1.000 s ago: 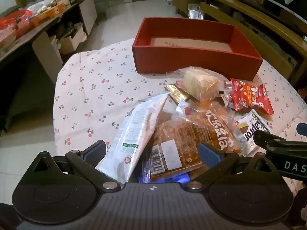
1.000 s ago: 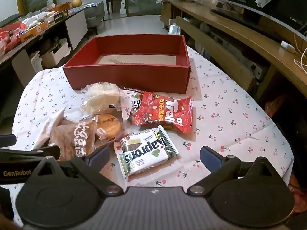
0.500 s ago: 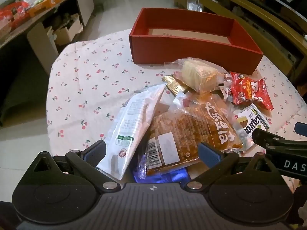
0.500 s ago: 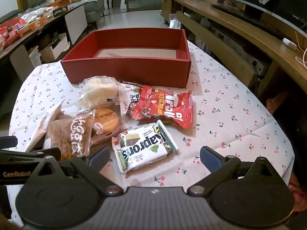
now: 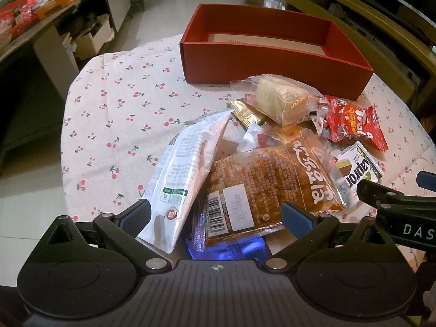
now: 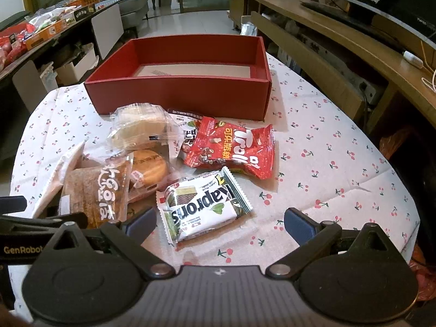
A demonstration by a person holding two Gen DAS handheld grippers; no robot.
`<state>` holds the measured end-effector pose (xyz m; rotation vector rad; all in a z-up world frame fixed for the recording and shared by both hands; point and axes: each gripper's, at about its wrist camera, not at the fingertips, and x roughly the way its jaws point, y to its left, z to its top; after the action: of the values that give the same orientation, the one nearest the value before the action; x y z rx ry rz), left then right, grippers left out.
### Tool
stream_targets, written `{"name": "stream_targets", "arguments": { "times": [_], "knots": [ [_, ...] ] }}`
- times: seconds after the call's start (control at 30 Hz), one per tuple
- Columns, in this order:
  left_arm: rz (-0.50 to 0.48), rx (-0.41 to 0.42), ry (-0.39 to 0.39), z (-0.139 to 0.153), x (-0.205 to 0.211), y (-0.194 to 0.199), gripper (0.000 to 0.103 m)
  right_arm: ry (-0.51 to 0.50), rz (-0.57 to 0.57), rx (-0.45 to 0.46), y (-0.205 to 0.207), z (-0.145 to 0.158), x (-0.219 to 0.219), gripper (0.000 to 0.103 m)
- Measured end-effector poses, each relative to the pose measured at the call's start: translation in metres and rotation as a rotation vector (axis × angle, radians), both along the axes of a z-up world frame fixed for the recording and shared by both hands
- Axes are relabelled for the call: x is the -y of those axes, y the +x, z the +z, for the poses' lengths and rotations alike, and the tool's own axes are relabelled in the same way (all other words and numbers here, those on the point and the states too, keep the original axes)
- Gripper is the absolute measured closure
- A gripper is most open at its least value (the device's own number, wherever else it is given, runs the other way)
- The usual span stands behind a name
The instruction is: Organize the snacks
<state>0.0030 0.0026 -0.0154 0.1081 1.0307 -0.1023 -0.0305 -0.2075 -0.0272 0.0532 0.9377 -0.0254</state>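
Both views have drawn back a little over the last second, so the red box (image 6: 179,81) sits farther up each frame; no snack has shifted. Left gripper (image 5: 215,215) hovers low over the near end of the pile, fingers spread wide, holding nothing; a white packet (image 5: 185,169) and an orange packet (image 5: 269,177) lie between the pads, and a blue wrapper (image 5: 226,248) shows under them, though whether the pads touch any packet cannot be told from this angle. Right gripper (image 6: 219,224) is likewise wide apart and empty, with the Kaprons wafer (image 6: 203,208) lying just ahead between its fingers on the cherry-print cloth (image 6: 327,150). Beyond the wafer sits a red Trolli bag (image 6: 231,150), just short of the box's front wall. To its left, a clear-wrapped pale cake (image 6: 141,129) rests on top of other packets, and a round golden cake (image 6: 148,167) lies below it. Box stands open at the far side of the table, only its pale floor showing inside. All snacks remain outside it, heaped near the front edge.
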Motion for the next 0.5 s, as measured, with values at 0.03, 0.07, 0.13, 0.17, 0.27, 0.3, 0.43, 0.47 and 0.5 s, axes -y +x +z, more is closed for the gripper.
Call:
{"name": "stream_targets", "arguments": {
  "times": [0.03, 0.07, 0.13, 0.17, 0.27, 0.3, 0.43, 0.47, 0.5],
  "knots": [
    [0.0, -0.001, 0.0, 0.0, -0.0004, 0.0003, 0.001, 0.001, 0.001, -0.001, 0.0002, -0.0001, 0.0003, 0.002],
    [0.0, -0.001, 0.0, -0.0001, -0.0003, 0.0002, 0.001, 0.001, 0.001, -0.002, 0.0002, -0.0002, 0.0002, 0.002],
    [0.0, 0.0, 0.0, -0.0001, -0.0004, 0.0002, 0.001, 0.001, 0.001, -0.003, 0.0007, -0.0008, -0.0003, 0.002],
    [0.0, 0.0, 0.0, -0.0001, -0.0004, 0.0002, 0.001, 0.001, 0.001, -0.004, 0.0008, -0.0009, -0.0004, 0.002],
    [0.0, -0.001, 0.0, 0.0, -0.0004, 0.0003, 0.001, 0.001, 0.001, -0.003, 0.0006, -0.0011, -0.0005, 0.002],
    [0.0, -0.001, 0.0, -0.0001, -0.0007, 0.0, 0.001, 0.002, 0.001, -0.004, 0.0009, -0.0016, -0.0007, 0.002],
    [0.0, 0.001, 0.001, -0.0006, -0.0008, 0.0, 0.001, 0.002, 0.001, -0.004, 0.0009, -0.0025, -0.0014, 0.002],
    [-0.001, 0.002, 0.002, -0.001, -0.0012, -0.0003, 0.001, 0.002, 0.001, -0.004, 0.0008, -0.0026, -0.0017, 0.002],
    [-0.001, 0.002, 0.002, -0.0013, -0.0016, -0.0005, 0.001, 0.002, 0.001, -0.004, 0.0009, -0.0026, -0.0016, 0.002]
  ]
}}
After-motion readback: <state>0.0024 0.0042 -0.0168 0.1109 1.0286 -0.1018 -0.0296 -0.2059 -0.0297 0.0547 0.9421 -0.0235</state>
